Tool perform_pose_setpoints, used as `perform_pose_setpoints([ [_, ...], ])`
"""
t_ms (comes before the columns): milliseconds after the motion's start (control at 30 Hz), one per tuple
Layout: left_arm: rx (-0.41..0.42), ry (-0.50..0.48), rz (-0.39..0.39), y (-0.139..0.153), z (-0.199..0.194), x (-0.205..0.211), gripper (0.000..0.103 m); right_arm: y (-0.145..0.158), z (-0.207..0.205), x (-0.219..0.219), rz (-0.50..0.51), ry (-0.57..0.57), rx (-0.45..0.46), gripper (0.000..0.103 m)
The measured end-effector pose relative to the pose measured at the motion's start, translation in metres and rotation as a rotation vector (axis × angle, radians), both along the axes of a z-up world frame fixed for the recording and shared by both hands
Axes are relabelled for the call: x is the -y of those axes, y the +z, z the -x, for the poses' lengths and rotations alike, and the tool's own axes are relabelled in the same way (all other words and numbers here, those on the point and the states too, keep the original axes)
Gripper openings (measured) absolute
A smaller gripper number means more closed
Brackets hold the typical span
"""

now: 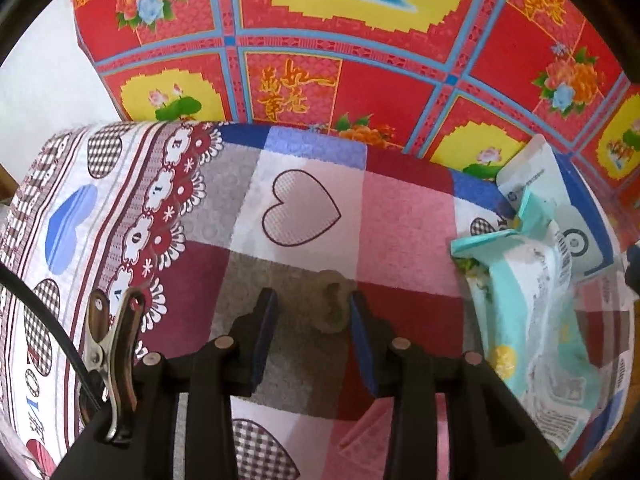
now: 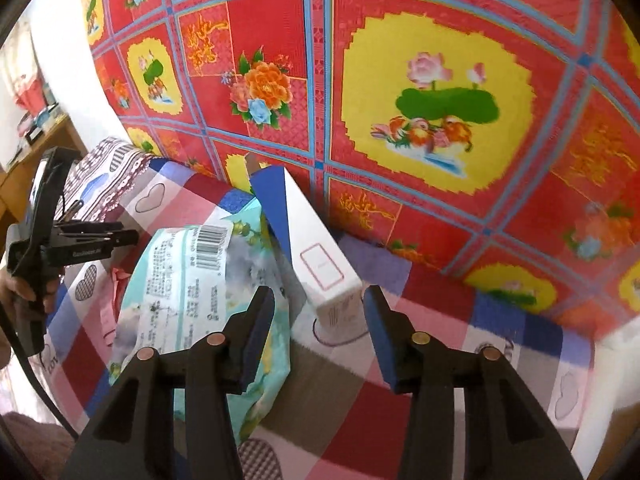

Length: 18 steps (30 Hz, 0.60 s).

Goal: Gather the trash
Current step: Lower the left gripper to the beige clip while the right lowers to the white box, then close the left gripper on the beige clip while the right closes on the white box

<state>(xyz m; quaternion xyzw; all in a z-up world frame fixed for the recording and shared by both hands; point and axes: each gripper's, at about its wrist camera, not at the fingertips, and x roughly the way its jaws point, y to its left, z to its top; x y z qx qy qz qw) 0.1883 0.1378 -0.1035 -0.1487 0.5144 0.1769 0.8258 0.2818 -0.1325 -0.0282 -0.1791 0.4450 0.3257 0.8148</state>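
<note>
Your left tool [image 1: 314, 312] is open over the patchwork cloth [image 1: 304, 208] of the worktop, and a small crumpled grey-brown scrap [image 1: 334, 306] lies between its pads, close to the right one. It looks like soft, very light paper or tissue, so it should crush easily and can slip away if you close too high; I would take it low, around its middle.

Your right tool [image 2: 320, 320] is also open and holds nothing. Just ahead of it stands the end of a white and blue carton [image 2: 316, 256], lying tilted against a mint-green plastic wrapper [image 2: 188, 280]. The carton seems stiff and light, and its narrow end fits between the pads. The wrapper is thin and probably slippery; a folded edge gives the better hold.
</note>
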Motion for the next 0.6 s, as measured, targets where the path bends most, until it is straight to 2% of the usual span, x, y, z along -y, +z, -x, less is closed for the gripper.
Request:
perform_pose_setpoints([
  [133, -0.015, -0.049, -0.034, -0.002, -0.003, 0.02, 0.054, -0.007, -0.013, -0.007, 0.032, 0.032, -0.015, 0.048],
  [200, -0.014, -0.063, -0.045, -0.006, -0.01, 0.027, 0.057, -0.01, -0.016, -0.009, 0.047, 0.047, -0.017, 0.048],
  [567, -0.052, -0.073, -0.032, -0.012, -0.02, 0.031, 0.059, -0.028, -0.029, -0.028, 0.116, 0.13, -0.052, 0.048],
  [600, -0.05, -0.072, -0.032, -0.014, -0.023, 0.028, 0.056, -0.031, -0.03, -0.03, 0.125, 0.131, -0.059, 0.048],
])
